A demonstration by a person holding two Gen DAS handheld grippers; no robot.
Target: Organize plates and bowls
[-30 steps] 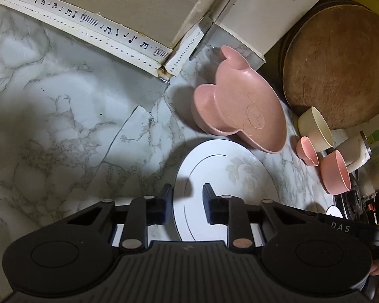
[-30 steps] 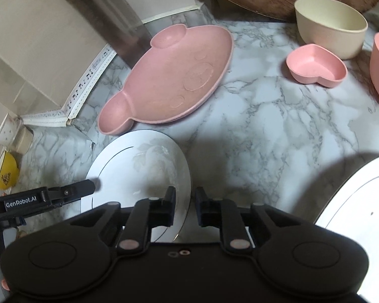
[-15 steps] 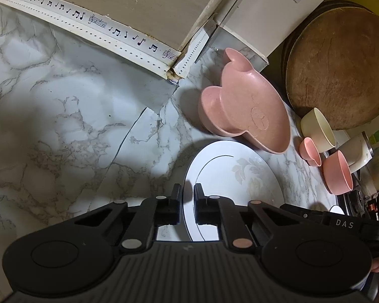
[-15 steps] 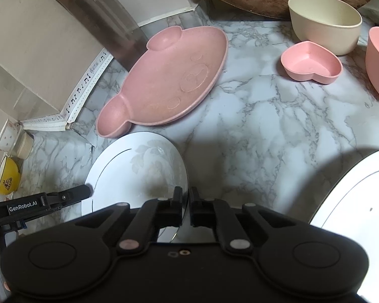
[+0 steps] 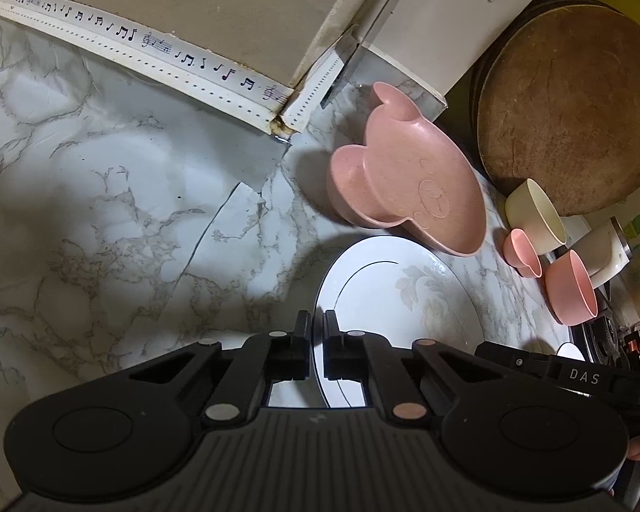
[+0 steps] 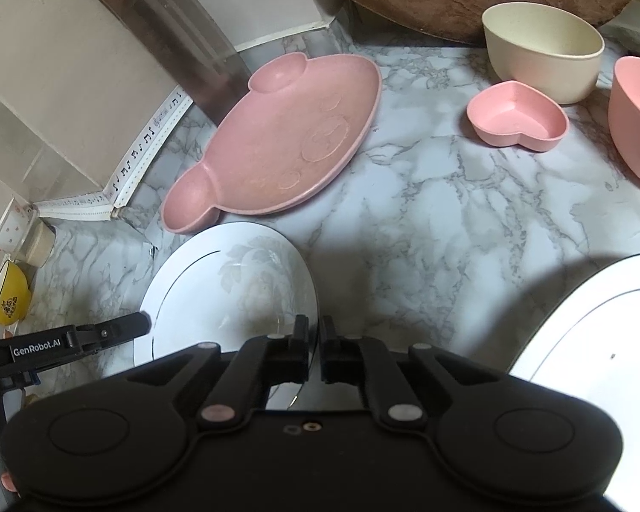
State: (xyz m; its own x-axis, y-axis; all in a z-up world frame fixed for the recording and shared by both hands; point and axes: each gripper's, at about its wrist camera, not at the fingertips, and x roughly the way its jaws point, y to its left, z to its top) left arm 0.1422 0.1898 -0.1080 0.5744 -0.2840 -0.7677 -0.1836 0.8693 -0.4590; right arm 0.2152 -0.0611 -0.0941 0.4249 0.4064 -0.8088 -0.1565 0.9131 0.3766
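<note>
Marble-patterned bench carries all the dishes, with a music-note strip along its far edge. Nearest, the left gripper pinches the left rim of the white floral plate, its jaws pressed onto that edge; the right gripper pinches the same plate at its right rim, jaws likewise clamped on it. Right of the right jaws, close by, lies a second white plate. Just beyond the held plate sits the pink bear-shaped dish, almost touching it. Farther out, ahead and right of the right jaws, stand a pink heart dish, a cream bowl and a pink bowl, with a round wooden board behind them
</note>
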